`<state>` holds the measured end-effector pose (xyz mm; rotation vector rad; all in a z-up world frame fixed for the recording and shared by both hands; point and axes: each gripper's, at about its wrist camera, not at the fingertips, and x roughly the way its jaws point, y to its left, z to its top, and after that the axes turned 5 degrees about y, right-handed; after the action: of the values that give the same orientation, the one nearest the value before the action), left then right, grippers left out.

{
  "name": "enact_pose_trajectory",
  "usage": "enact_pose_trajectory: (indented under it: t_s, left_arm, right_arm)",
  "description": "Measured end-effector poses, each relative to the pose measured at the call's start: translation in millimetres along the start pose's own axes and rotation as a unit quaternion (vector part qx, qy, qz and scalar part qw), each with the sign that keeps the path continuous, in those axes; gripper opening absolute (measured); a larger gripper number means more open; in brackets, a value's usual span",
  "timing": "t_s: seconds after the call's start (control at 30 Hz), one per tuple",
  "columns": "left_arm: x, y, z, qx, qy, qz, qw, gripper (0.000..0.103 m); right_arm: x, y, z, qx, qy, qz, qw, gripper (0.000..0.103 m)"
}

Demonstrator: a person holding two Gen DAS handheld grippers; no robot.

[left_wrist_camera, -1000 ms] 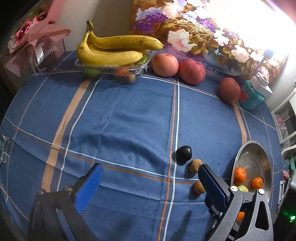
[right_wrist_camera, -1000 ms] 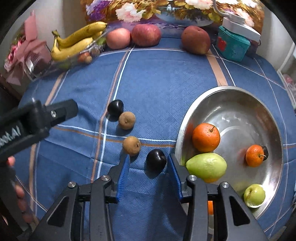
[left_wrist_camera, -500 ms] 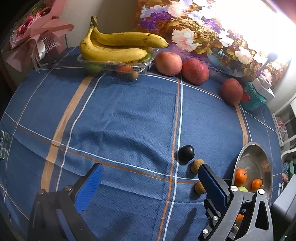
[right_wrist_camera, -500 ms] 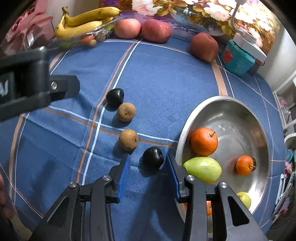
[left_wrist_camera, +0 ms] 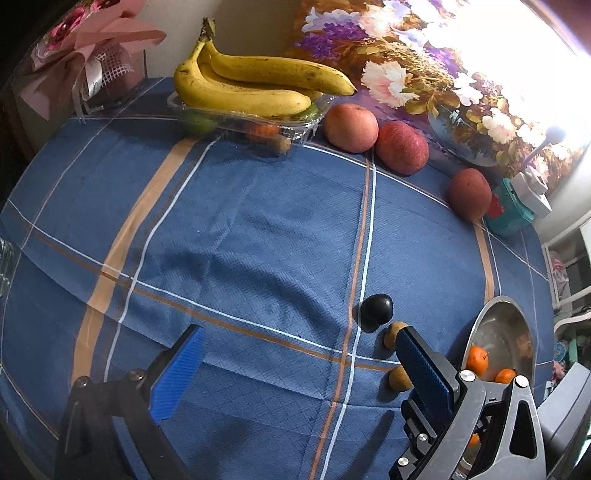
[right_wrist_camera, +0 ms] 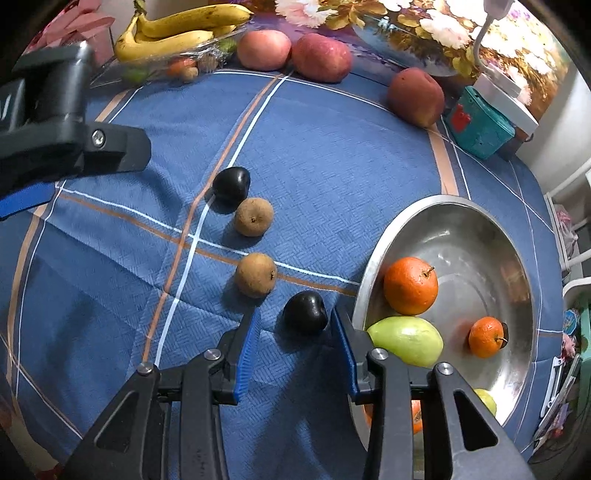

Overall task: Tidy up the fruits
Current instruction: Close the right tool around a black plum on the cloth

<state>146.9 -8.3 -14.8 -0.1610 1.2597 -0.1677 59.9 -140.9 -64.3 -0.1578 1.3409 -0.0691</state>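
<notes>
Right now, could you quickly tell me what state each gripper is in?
Left gripper: open, nothing between its pads.
Right gripper: open; the near dark plum sits between its pads, not yet gripped.

Blue plaid tablecloth (left_wrist_camera: 258,229), floral painting (left_wrist_camera: 424,74)

You are working over a table spread with a blue cloth (left_wrist_camera: 258,229) crossed by white and tan stripes. Behind it a floral painting (left_wrist_camera: 424,66) leans against a pale wall (left_wrist_camera: 251,29), washed out by strong glare at the upper right. White shelving (left_wrist_camera: 569,258) stands at the right edge.
</notes>
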Motion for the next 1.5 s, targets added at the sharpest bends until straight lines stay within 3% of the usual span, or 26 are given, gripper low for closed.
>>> enact_pose_trajectory:
  t_s: [0.1,0.33,0.6,0.73,0.87,1.13,1.27,1.5]
  left_arm:
    - [0.9,1.9,0.1,-0.007,0.001,-0.005,1.0,0.103]
    - [0.3,8.7,1.0,-0.021,0.0,-0.005,0.9998,0.103]
    - [2.4,11.7,0.8,-0.03,0.002,-0.006,0.9995,0.103]
    - [3.2,10.8,0.4,-0.031,0.003,-0.008,0.9995,0.103]
    - [3.9,10.6,0.4,-0.034,0.005,-0.012,0.9993,0.103]
    - [5.0,13.9,-0.4,-0.04,0.005,-0.011,0.9991,0.103]
    - [6.7,14.1,-1.2,-0.04,0.007,-0.012,0.9991,0.103]
    - [9.0,12.9,-1.8,-0.041,0.011,-0.014,0.999,0.103]
  right_arm:
    - [-0.1,1.4,-0.7,-0.003,0.0,0.001,1.0,0.039]
    - [-3.4,-4.6,-4.1,0.008,-0.007,-0.005,1.0,0.024]
    - [-2.0,-13.9,-2.0,0.015,-0.009,0.006,1.0,0.022]
    - [-2.7,-23.0,-2.4,0.028,0.001,0.041,0.999,0.022]
    - [-14.8,-36.4,-2.4,0.059,-0.006,0.153,0.987,0.023]
    - [-7.5,-37.2,0.4,0.062,-0.012,0.118,0.991,0.024]
    - [1.7,-30.9,1.5,0.062,0.0,0.133,0.989,0.03]
    - [8.1,-19.6,-1.4,0.053,0.009,0.142,0.988,0.031]
